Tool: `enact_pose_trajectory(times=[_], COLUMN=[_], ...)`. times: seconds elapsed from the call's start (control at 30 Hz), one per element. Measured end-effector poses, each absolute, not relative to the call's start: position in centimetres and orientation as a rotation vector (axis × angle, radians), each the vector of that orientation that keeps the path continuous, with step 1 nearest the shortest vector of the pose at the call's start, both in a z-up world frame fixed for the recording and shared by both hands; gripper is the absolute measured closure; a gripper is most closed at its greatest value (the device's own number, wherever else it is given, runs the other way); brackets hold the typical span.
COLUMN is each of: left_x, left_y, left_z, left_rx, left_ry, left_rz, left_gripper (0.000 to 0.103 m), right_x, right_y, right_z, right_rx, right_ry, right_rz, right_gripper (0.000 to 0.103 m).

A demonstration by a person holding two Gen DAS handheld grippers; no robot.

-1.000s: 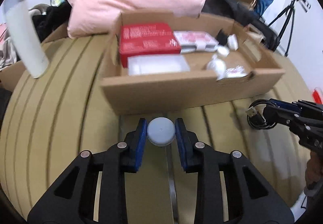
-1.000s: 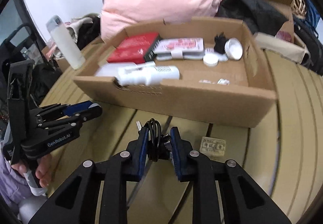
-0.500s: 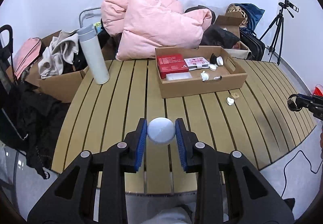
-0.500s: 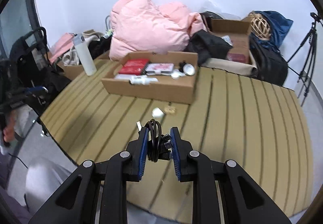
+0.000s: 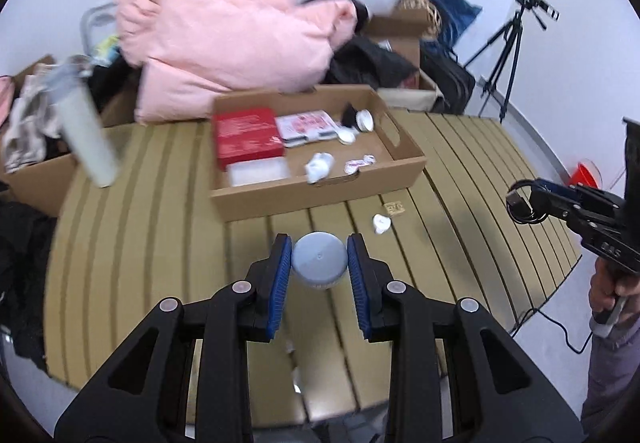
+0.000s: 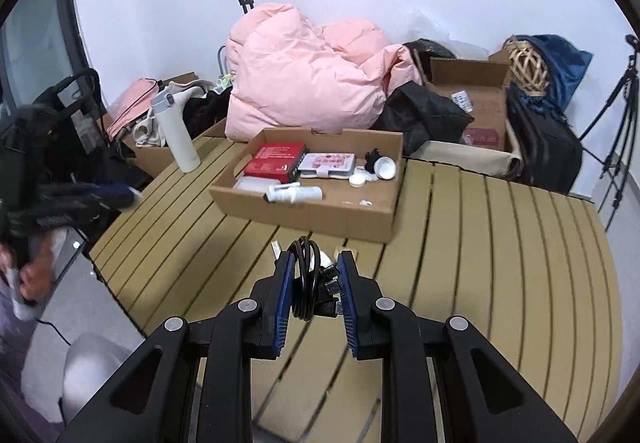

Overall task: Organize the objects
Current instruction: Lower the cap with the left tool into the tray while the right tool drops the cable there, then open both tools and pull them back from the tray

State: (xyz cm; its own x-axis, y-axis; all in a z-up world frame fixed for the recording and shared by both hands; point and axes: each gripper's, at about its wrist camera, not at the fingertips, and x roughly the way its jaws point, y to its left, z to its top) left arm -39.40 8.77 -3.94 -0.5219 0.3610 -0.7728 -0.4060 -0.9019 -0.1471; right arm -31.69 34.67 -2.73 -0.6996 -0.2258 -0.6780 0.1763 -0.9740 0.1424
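Note:
My left gripper is shut on a round grey-blue lidded jar, held above the slatted wooden table. My right gripper is shut on a coiled black USB cable; it also shows at the right of the left wrist view. An open cardboard box sits ahead on the table, holding a red box, a pink-printed case, a white spray bottle and small white lids. A small white piece and a tan tag lie on the table in front of the box.
A white flask stands at the table's left. A pink duvet, dark bags and another cardboard box crowd the far edge. A tripod stands at the right. The table's near edge drops to the floor.
Both grippers have moved back towards the table and box after pulling far away half a second ago. Each keeps its hold: the jar on the left, the cable on the right.

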Motion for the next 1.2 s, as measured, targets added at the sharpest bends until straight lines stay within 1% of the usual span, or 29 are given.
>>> enact_pose_trajectory(times=[0.1, 0.23, 0.4, 0.53, 0.57, 0.6, 0.63, 0.67, 0.7, 0.73, 0.77, 0.8, 0.83, 0.9, 0.93, 1.0, 1.1, 1.2], left_x=[-44.1, -50.8, -57.6, -60.8, -61.3, -61.5, -61.6, -61.5, -61.4, -61.3, -61.2, -60.9, -60.7, -59.9, -59.0, -57.3, -53.2, -48.6], left_y=[12.2, 14.8, 15.1, 15.6, 15.5, 15.3, 15.0, 14.7, 14.4, 13.9, 13.7, 13.2, 12.8, 11.9, 11.3, 10.4, 9.2, 7.5], left_z=[-5.5, -7.8, -11.9, -14.6, -14.9, -15.0, -15.0, -14.7, -14.4, -14.0, -13.5, -12.7, -12.1, -10.4, -9.3, -7.1, -3.5, -0.5], left_rx=[-1.240, -1.307, -1.436, -1.517, -1.525, -1.533, -1.533, -1.521, -1.508, -1.494, -1.485, -1.471, -1.465, -1.444, -1.420, -1.373, -1.313, -1.316], left_ry=[0.077, 0.072, -0.014, 0.021, 0.017, 0.007, -0.012, -0.034, -0.046, -0.049, -0.050, -0.058, -0.065, -0.076, -0.072, -0.025, 0.088, 0.157], left_rz=[2.377, 2.386, 2.400, 2.406, 2.397, 2.389, 2.381, 2.383, 2.395, 2.419, 2.426, 2.430, 2.438, 2.467, 2.487, 2.516, 2.561, 2.544], left_gripper=[0.078, 0.078, 0.078, 0.077, 0.072, 0.062, 0.055, 0.044, 0.042, 0.042, 0.042, 0.041, 0.040, 0.032, 0.030, 0.026, 0.019, 0.014], right_x=[-35.3, -41.7, -49.4, -54.6, -55.6, -56.5, -57.4, -58.3, -58.7, -58.8, -58.7, -58.4, -58.0, -56.9, -56.1, -54.7, -51.0, -46.4], right_y=[34.7, 35.1, 35.1, 33.6, 33.4, 33.2, 33.1, 33.1, 33.2, 33.4, 33.6, 33.8, 34.1, 34.6, 35.0, 35.6, 36.5, 37.0], right_z=[-3.4, -5.5, -9.3, -12.6, -13.3, -13.9, -14.5, -15.0, -15.3, -15.3, -15.2, -14.8, -14.3, -12.8, -11.8, -10.1, -6.6, -3.0], right_rx=[1.113, 1.195, 1.303, 1.374, 1.386, 1.396, 1.410, 1.435, 1.434, 1.423, 1.416, 1.400, 1.390, 1.374, 1.362, 1.346, 1.324, 1.312], right_ry=[-0.137, -0.194, -0.286, -0.306, -0.310, -0.320, -0.333, -0.345, -0.366, -0.402, -0.417, -0.429, -0.429, -0.413, -0.401, -0.378, -0.280, -0.111], right_rz=[-2.668, -2.615, -2.558, -2.538, -2.550, -2.556, -2.551, -2.532, -2.514, -2.496, -2.497, -2.495, -2.497, -2.523, -2.538, -2.564, -2.615, -2.674], right_gripper=[0.079, 0.079, 0.078, 0.078, 0.078, 0.078, 0.077, 0.072, 0.065, 0.043, 0.015, 0.010, 0.009, 0.009, 0.009, 0.009, 0.009, 0.009])
